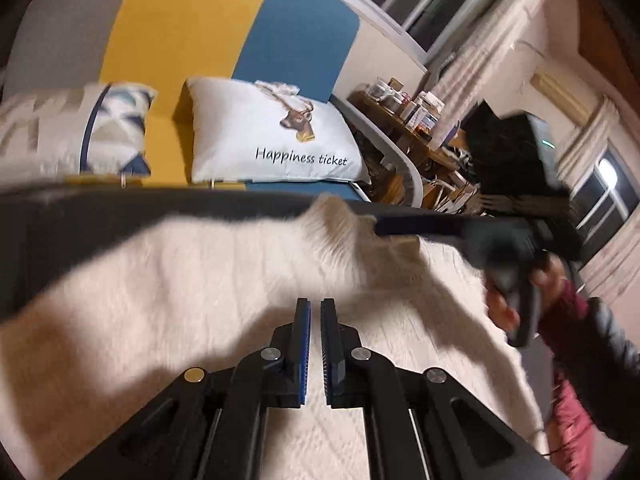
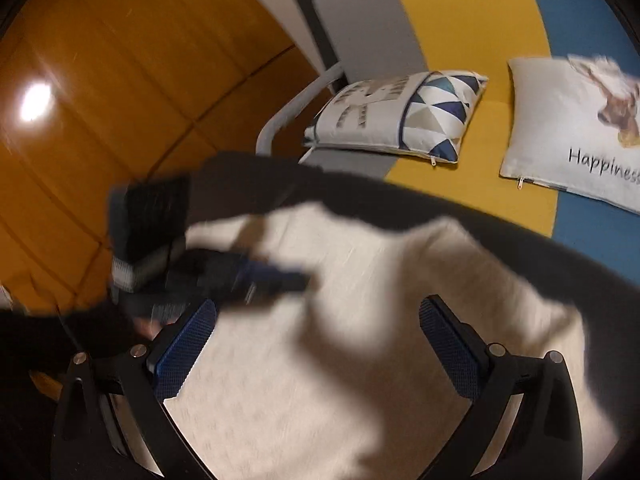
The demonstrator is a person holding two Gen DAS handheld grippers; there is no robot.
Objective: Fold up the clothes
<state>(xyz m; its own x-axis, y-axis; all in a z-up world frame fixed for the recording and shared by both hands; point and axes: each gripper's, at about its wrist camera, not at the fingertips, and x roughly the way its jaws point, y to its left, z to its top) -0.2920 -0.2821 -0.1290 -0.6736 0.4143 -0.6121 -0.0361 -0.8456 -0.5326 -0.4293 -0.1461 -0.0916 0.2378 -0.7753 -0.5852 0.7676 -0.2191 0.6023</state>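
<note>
Cream sweater spread flat on the dark worktop, filling the near side. Left tool hovers over it, jaws almost closed, gripping nothing. Right tool above the sweater, jaws spread wide, empty. Two cushions on the sofa beyond.

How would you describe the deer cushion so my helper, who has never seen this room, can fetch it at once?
Find the sofa with grey, yellow and blue panels behind the dark table. Two cushions lean against it; take the white cushion standing in front of the blue panel. Unlike the triangle-patterned cushion beside it, it shows a deer's head above the words "Happiness ticket".
</note>
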